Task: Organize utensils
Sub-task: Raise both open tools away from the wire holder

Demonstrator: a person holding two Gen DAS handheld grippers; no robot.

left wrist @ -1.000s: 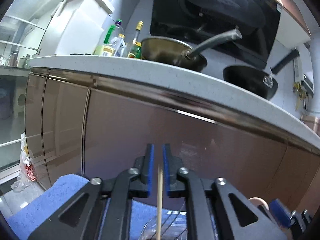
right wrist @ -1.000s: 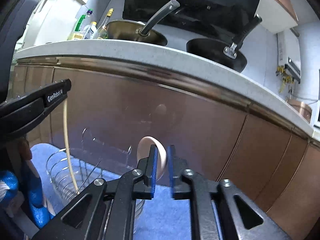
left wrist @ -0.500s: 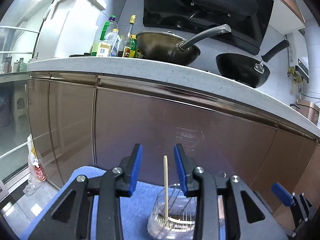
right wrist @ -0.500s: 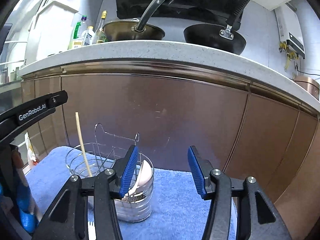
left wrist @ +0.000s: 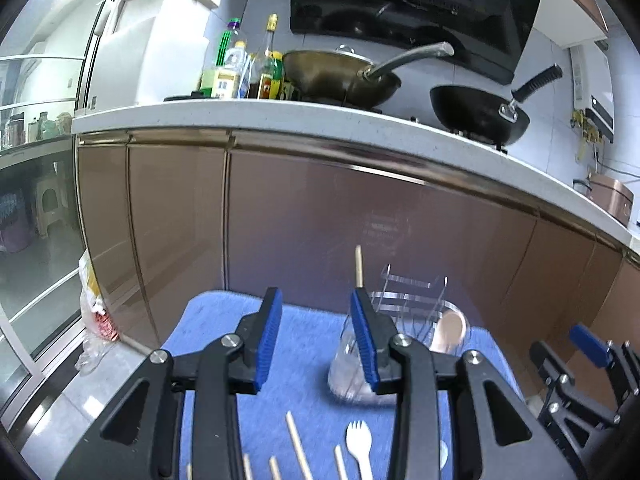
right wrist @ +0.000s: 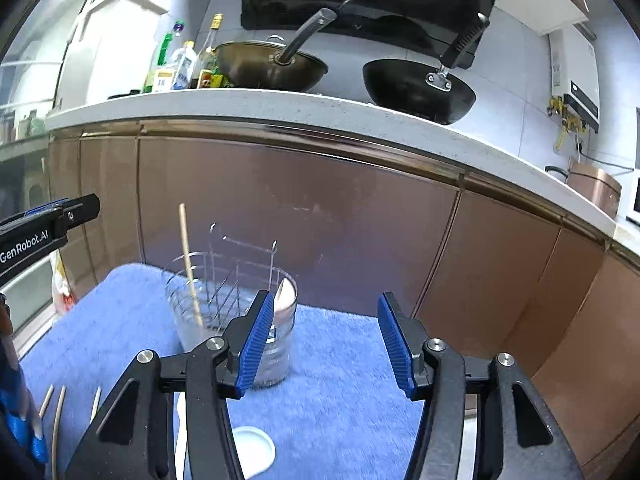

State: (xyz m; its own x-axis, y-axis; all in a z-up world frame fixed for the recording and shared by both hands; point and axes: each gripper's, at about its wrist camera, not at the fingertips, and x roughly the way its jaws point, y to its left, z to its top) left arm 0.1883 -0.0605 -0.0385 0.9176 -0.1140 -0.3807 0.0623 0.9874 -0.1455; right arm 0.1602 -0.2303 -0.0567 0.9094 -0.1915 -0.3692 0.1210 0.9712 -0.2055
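A clear utensil holder (left wrist: pixel 404 344) with a wire divider stands on the blue towel (left wrist: pixel 304 344). One wooden chopstick (left wrist: pixel 359 264) leans upright in it, and a pale spoon (left wrist: pixel 452 332) rests in its right side. My left gripper (left wrist: pixel 315 294) hangs open and empty just left of the holder. The right wrist view shows the same holder (right wrist: pixel 224 312), chopstick (right wrist: pixel 187 256) and spoon (right wrist: pixel 285 294), with my right gripper (right wrist: pixel 326 300) open, empty and a little short of it. Loose chopsticks (left wrist: pixel 298 444) and a white spork (left wrist: pixel 360 448) lie on the towel near me.
Brown cabinet fronts (right wrist: pixel 360 220) rise right behind the towel under a white counter (right wrist: pixel 320 108) carrying two pans and bottles. A white round piece (right wrist: pixel 254 448) lies on the towel below my right gripper. More chopsticks (right wrist: pixel 58 412) lie at the left. A plastic bag (left wrist: pixel 94 304) sits on the floor.
Both grippers opened and let go: the chopstick and the spoon now stand in the holder. Both hands pulled back from it, so more of the towel shows.
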